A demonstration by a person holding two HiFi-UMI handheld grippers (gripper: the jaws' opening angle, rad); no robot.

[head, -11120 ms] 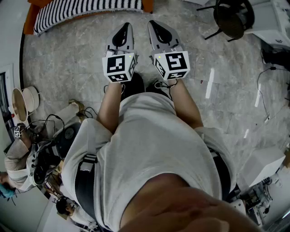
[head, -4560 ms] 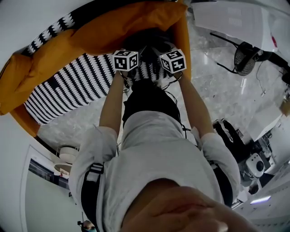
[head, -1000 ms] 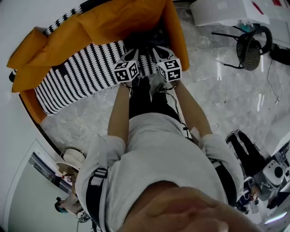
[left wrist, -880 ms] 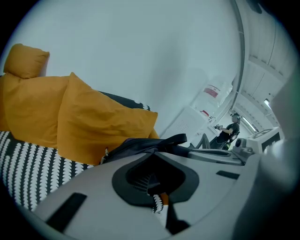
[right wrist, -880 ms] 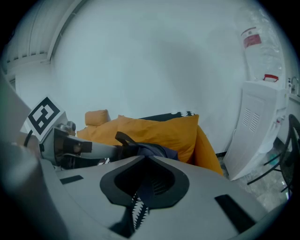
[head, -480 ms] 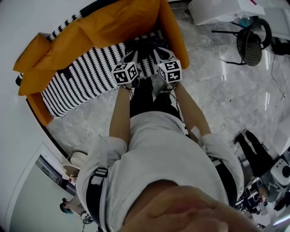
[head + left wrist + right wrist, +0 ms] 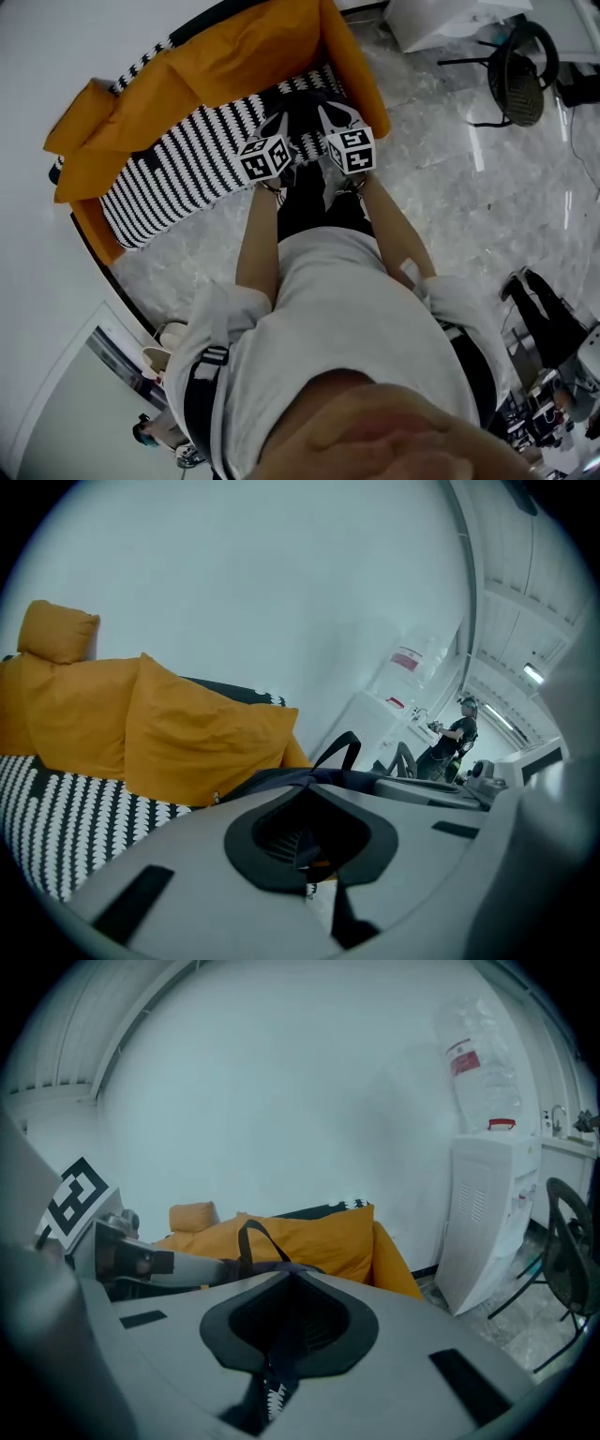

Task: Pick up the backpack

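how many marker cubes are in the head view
2: the left cube on the left claw, the right cube on the right claw. None seem hidden.

Two tools are showing: the left tool point(image 7: 278, 124) and the right tool point(image 7: 330, 114). One backpack point(image 7: 302, 101) is showing too. One sofa point(image 7: 169, 155), one chair point(image 7: 521, 75) and one water cooler point(image 7: 492, 1213) are standing around.

Open marble floor point(image 7: 469, 216) centre-right of head view: free passage. Upper left blocked by sofa point(image 7: 178, 159) w/ orange cushions point(image 7: 234, 56) against the wall. Chair point(image 7: 520, 80) + white cabinet point(image 7: 441, 19) crowd upper right; dark gear point(image 7: 553, 328) lower right. Backpack point(image 7: 302, 101) fills the gap btw left gripper point(image 7: 278, 120) & right gripper point(image 7: 330, 112).
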